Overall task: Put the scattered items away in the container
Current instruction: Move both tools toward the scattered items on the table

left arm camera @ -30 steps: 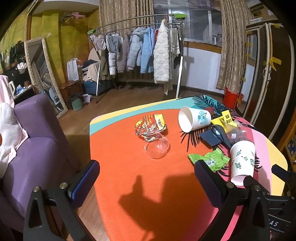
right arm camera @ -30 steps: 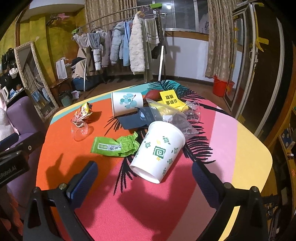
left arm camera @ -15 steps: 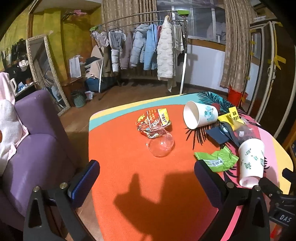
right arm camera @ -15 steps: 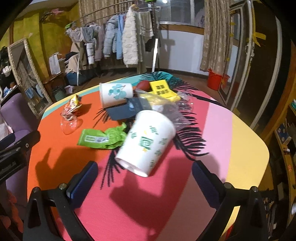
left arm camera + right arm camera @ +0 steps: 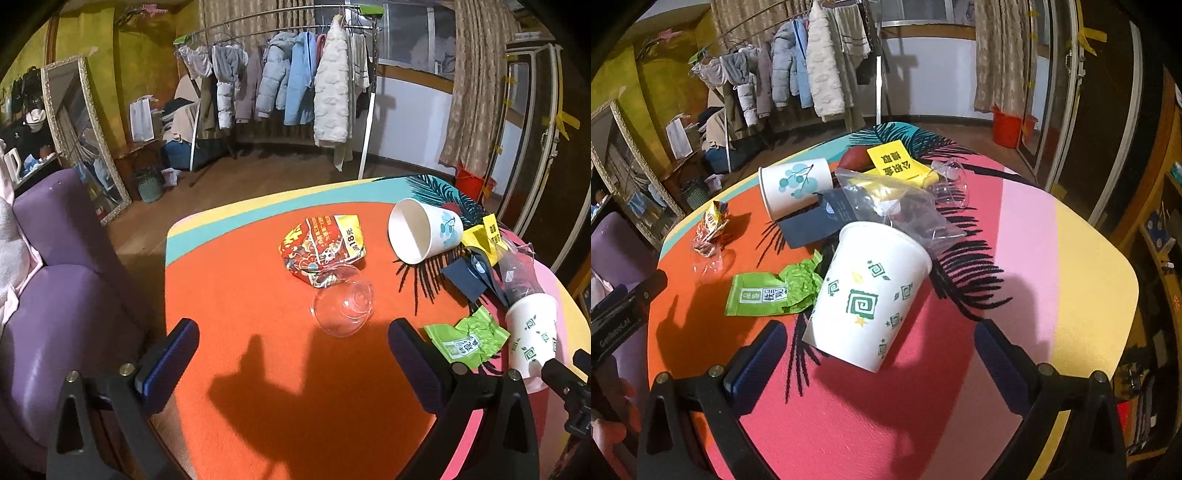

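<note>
Right wrist view shows you've closed in on the green-patterned paper cup (image 5: 866, 295) lying tipped on the table (image 5: 1052, 258), right gripper (image 5: 875, 354) and left gripper (image 5: 291, 354) both wide open, empty.

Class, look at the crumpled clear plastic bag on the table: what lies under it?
Under the clear plastic bag: a yellow card and a dark blue card's edge. Anything else beneath is unclear.
</note>
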`<state>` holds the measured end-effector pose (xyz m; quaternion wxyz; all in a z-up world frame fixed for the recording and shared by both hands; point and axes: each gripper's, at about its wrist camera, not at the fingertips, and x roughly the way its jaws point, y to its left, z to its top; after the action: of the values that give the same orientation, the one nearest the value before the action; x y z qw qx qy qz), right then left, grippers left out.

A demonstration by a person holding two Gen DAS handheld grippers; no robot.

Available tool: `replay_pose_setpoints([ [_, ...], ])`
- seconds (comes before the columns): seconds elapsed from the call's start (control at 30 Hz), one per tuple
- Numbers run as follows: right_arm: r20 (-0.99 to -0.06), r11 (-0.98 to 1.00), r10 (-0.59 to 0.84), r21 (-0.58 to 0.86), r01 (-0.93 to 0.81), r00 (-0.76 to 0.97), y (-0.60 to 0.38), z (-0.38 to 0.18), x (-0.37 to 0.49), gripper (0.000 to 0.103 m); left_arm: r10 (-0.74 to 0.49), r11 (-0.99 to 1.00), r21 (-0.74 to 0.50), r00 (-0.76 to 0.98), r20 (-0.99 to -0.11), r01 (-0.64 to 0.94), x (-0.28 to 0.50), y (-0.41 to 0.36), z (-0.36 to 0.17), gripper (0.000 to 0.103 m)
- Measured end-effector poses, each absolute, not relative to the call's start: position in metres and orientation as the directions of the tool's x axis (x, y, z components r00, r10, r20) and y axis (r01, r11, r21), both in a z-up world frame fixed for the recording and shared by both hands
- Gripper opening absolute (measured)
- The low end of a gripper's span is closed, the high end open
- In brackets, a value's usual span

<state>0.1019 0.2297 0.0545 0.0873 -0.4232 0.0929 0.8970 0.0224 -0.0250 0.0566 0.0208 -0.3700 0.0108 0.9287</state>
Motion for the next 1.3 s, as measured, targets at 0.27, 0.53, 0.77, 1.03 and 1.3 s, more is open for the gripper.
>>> replay_pose_setpoints([
  [0.27,-0.777,-0.967,0.099,0.072,-0.245,-0.621,0.226,0.045,0.098,0.103,0.137,-0.986,-0.021,-0.721,-0.679,-0.168,0.014,-0.004,0.050,0.103],
  [0.53,-0.779,-0.966,0.099,0.075,-0.248,-0.620,0.225,0.035,0.090,0.103,0.120,-0.983,0.015,-0.692,-0.712,-0.185,-0.006,0.009,0.037,0.103],
  [0.77,-0.769,-0.964,0.086,0.095,-0.247,-0.633,0.221,0.041,0.092,0.103,0.170,-0.976,-0.033,-0.657,-0.734,-0.215,-0.012,0.017,0.026,0.103],
  [1.03,-0.794,-0.961,0.046,0.130,-0.244,-0.606,0.219,0.032,0.082,0.103,0.179,-0.974,-0.050,-0.624,-0.761,-0.219,-0.019,0.019,0.020,0.103],
  [1.3,-0.795,-0.954,0.036,0.153,-0.258,-0.606,0.222,0.039,0.078,0.103,0.225,-0.969,-0.114,-0.591,-0.774,-0.219,-0.027,0.012,0.021,0.103],
])
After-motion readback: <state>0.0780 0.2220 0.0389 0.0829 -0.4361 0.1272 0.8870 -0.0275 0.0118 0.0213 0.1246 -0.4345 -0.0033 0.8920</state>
